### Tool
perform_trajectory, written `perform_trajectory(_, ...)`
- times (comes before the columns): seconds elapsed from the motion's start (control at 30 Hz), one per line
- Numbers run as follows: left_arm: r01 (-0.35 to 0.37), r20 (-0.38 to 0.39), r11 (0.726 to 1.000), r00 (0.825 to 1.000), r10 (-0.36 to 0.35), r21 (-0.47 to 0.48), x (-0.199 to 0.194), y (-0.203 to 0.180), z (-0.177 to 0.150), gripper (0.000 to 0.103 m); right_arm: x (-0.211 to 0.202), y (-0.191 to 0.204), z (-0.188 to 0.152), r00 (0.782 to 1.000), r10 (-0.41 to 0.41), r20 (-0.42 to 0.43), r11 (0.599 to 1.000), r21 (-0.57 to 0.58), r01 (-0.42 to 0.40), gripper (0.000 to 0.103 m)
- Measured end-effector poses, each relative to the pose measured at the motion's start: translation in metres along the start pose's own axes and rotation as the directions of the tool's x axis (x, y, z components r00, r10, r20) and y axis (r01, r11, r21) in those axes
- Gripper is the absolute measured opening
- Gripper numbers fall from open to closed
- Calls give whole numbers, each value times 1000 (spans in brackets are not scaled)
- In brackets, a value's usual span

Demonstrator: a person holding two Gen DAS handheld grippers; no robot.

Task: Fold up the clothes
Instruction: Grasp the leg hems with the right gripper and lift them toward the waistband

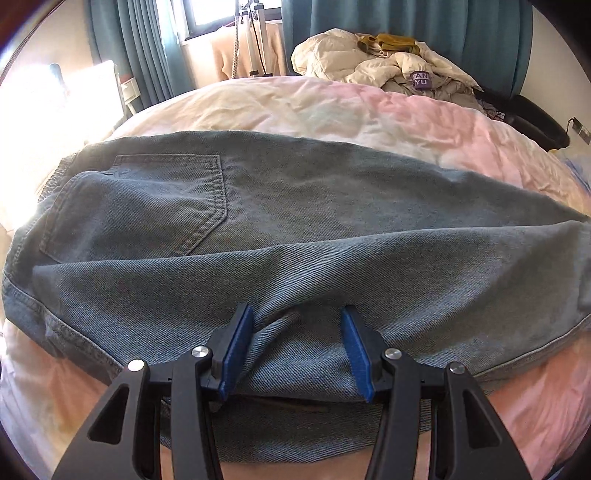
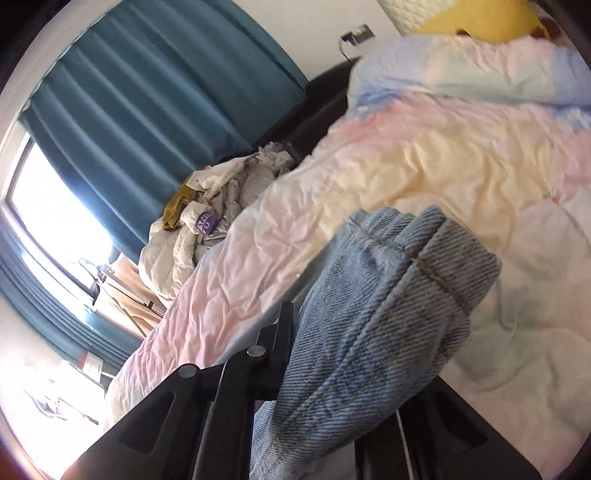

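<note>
Blue jeans point(image 1: 295, 221) lie across the bed, back pocket point(image 1: 147, 199) up at the left, with a leg folded over the near side. My left gripper point(image 1: 297, 332) stands open low over the near edge, its blue pads point(image 1: 236, 350) on either side of a raised crease of denim. In the right wrist view a bunched hem end of the jeans point(image 2: 388, 295) hangs lifted above the bed, with my right gripper point(image 2: 332, 328) shut on it. The denim hides that gripper's right finger.
A pastel pink, cream and blue duvet point(image 1: 332, 107) covers the bed. A heap of cream jackets point(image 1: 388, 62) sits at its far side. Teal curtains point(image 2: 166, 92) and a bright window point(image 2: 55, 221) lie beyond. A yellow pillow point(image 2: 480, 18) rests at the bed's head.
</note>
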State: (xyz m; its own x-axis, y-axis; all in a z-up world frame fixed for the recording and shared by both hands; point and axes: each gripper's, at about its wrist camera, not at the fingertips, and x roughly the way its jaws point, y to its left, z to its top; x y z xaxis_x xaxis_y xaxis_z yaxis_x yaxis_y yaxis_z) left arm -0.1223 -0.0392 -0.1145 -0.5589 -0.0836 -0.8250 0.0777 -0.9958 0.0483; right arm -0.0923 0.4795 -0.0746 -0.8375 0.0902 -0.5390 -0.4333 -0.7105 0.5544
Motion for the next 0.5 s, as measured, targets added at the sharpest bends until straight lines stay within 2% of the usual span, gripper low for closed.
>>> perform_trajectory(0.13, 45, 15, 998, 999, -45, -43, -11, 8, 2, 50, -24, 59, 3, 998, 18, 61, 989, -149, -9, 9)
perform_trajectory(0.27, 79, 48, 994, 996, -75, -79, -25, 16, 5, 50, -47, 118, 2, 992, 48, 115, 958, -288, -13, 9)
perform_trajectory(0.4, 102, 84, 990, 992, -94, -96, -34, 22, 7, 50, -64, 179, -21, 986, 100, 134, 925, -377, -42, 9)
perform_trajectory(0.5, 116, 96, 986, 990, -105, -119, -37, 29, 10, 50, -67, 225, -48, 982, 135, 136, 882, -467, -57, 9)
